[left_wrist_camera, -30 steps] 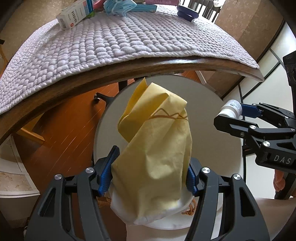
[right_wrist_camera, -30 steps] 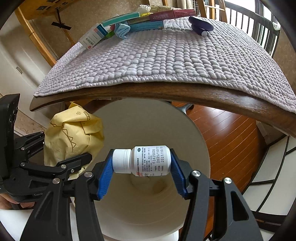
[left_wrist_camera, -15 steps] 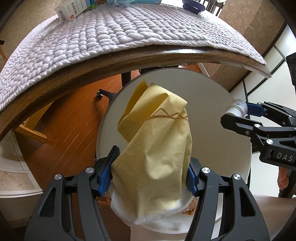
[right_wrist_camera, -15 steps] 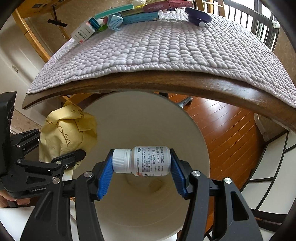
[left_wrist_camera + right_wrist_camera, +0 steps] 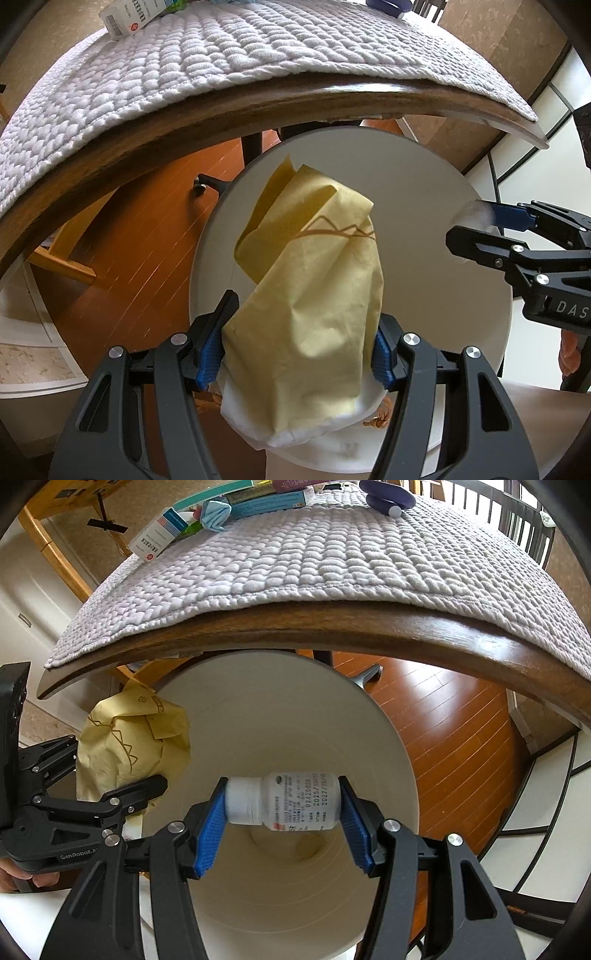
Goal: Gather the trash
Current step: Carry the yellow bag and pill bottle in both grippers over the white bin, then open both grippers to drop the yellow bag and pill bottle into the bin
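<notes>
Left tongs [image 5: 300, 345]: we see the blue pads clamped on either side of a crumpled yellow paper bag [image 5: 314, 295], held above the mouth of the white bin [image 5: 424, 177].
Right tongs [image 5: 283, 821]: closed on a small white pill bottle [image 5: 291, 801], gripped end to end (cap toward the left pad), lying level over the bin's open interior.
Bin: it stands on the orange wood floor [image 5: 450, 738], just below the curved wooden edge of the worktop [image 5: 332, 627].
Worktop: covered by a grey quilted mat [image 5: 295, 561]; at its far side we make out a white medicine carton [image 5: 159, 535], a blue face mask [image 5: 216, 514] and a dark purple object [image 5: 388, 496].
</notes>
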A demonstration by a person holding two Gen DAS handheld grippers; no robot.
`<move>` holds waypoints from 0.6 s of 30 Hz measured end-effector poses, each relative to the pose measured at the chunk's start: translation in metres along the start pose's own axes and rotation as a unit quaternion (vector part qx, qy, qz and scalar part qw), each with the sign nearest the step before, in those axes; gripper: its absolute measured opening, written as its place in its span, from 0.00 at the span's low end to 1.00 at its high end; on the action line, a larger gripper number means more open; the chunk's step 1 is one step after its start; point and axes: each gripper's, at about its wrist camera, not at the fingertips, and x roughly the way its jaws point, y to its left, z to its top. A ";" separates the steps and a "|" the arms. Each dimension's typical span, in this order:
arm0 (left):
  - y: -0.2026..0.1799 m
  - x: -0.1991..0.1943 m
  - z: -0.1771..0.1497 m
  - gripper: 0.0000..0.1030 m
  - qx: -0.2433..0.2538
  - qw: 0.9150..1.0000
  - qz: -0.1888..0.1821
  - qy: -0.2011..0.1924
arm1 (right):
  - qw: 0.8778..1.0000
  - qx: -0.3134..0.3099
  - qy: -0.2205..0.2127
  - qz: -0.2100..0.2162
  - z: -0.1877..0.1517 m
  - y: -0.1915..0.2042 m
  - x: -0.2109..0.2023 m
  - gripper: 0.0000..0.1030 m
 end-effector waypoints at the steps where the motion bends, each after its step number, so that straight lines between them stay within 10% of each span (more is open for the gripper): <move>1: 0.001 0.000 0.001 0.63 0.000 1.000 0.000 0.001 | 1.000 0.000 0.000 0.000 0.000 0.001 0.000 0.54; 18: 0.012 -0.017 0.003 0.89 -0.004 0.999 -0.021 -0.026 | 0.999 -0.002 -0.050 -0.007 0.025 -0.009 -0.037 0.79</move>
